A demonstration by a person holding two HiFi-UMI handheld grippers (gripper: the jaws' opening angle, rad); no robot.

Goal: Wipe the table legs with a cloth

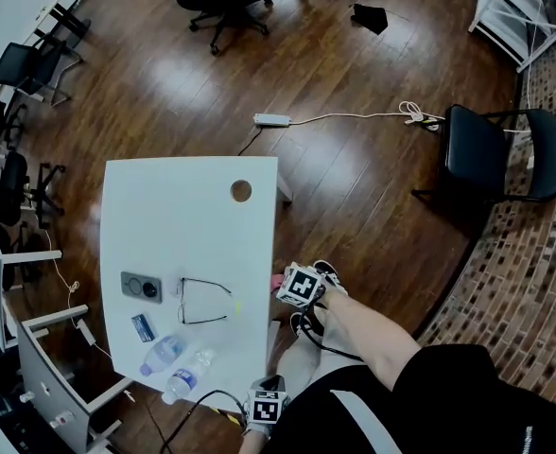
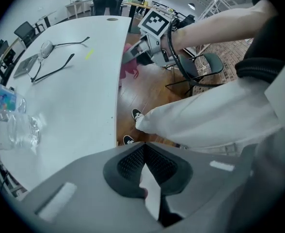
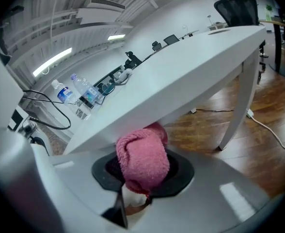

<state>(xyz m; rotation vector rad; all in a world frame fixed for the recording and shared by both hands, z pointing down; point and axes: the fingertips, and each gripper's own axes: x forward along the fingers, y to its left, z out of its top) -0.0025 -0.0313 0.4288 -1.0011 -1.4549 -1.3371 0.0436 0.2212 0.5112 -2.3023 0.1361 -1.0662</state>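
The pink cloth (image 3: 142,159) is bunched between the jaws of my right gripper (image 3: 143,166), which is shut on it. In the head view this gripper (image 1: 299,287) is at the right edge of the white table (image 1: 183,225), with the cloth (image 1: 277,282) against or just under that edge. The right gripper view looks along the table's underside to a white leg (image 3: 240,101) at the far corner. My left gripper (image 1: 267,407) is low at the table's near corner, its pads (image 2: 133,161) pressed together with nothing between them. It looks at the right gripper (image 2: 150,42) and the cloth (image 2: 130,67).
On the tabletop lie glasses (image 1: 202,301), a phone (image 1: 141,286), a card (image 1: 144,327) and two water bottles (image 1: 160,355). A black chair (image 1: 500,154) stands to the right by the brick floor. A power strip (image 1: 271,119) with its cable lies on the wood floor beyond the table.
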